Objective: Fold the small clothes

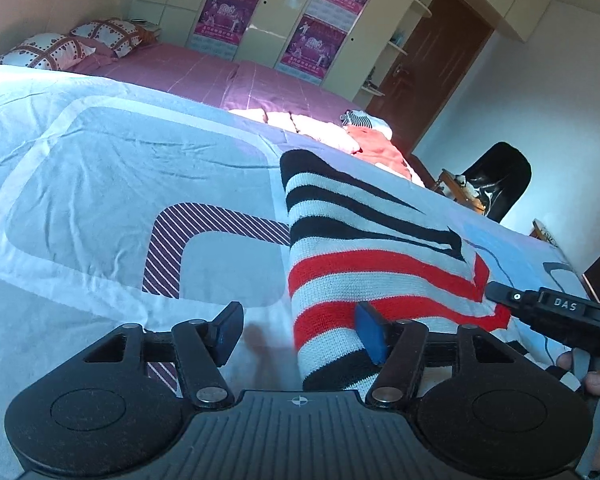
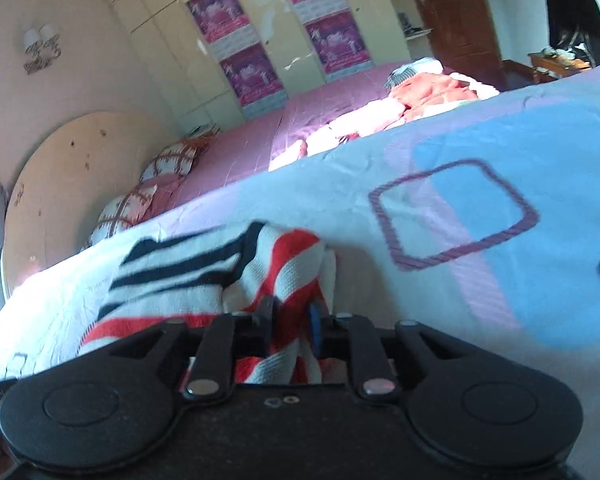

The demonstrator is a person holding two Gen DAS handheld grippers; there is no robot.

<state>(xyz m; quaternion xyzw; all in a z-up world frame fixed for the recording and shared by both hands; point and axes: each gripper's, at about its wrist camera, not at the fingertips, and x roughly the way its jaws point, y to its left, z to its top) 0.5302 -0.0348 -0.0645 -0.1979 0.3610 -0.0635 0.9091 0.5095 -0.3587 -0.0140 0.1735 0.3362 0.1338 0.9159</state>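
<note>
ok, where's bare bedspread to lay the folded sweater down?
Bare bedspread left of the striped sweater, around the striped patch, and right of it in the right wrist view, by the purple square. Crowded at the far edge: clothes pile.

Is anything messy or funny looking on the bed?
Yes. A crumpled heap of pink and orange clothes sits unfolded at the far edge of the white patterned bedsheet, while the striped knit sweater lies mostly flat, one corner pinched by the right gripper.
</note>
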